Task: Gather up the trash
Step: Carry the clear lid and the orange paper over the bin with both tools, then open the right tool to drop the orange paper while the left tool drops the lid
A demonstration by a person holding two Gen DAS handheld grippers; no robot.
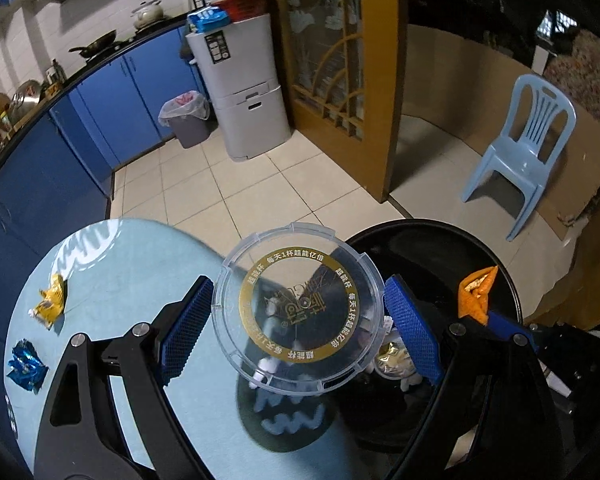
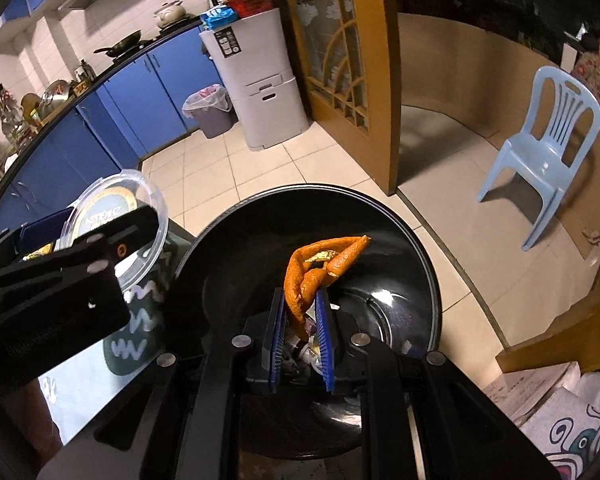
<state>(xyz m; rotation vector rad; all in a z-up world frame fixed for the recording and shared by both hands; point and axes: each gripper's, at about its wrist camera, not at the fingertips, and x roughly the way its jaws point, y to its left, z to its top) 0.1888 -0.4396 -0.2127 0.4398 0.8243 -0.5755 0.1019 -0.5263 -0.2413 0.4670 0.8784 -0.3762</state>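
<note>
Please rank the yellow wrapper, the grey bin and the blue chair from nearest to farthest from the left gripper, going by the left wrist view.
1. The yellow wrapper, on the table to the left of the left gripper.
2. The grey bin, on the floor by the blue cabinets.
3. The blue chair, far right; too close to the bin to call confidently.

Indoor light is dim and cool, brightest on the tiled floor [image 1: 236, 184] and fading to near black through the doorway at upper right. White glare streaks the blue desk [image 1: 112, 264]. Both fisheye views bend straight lines and darken at the corners; focus stays sharp.
</note>
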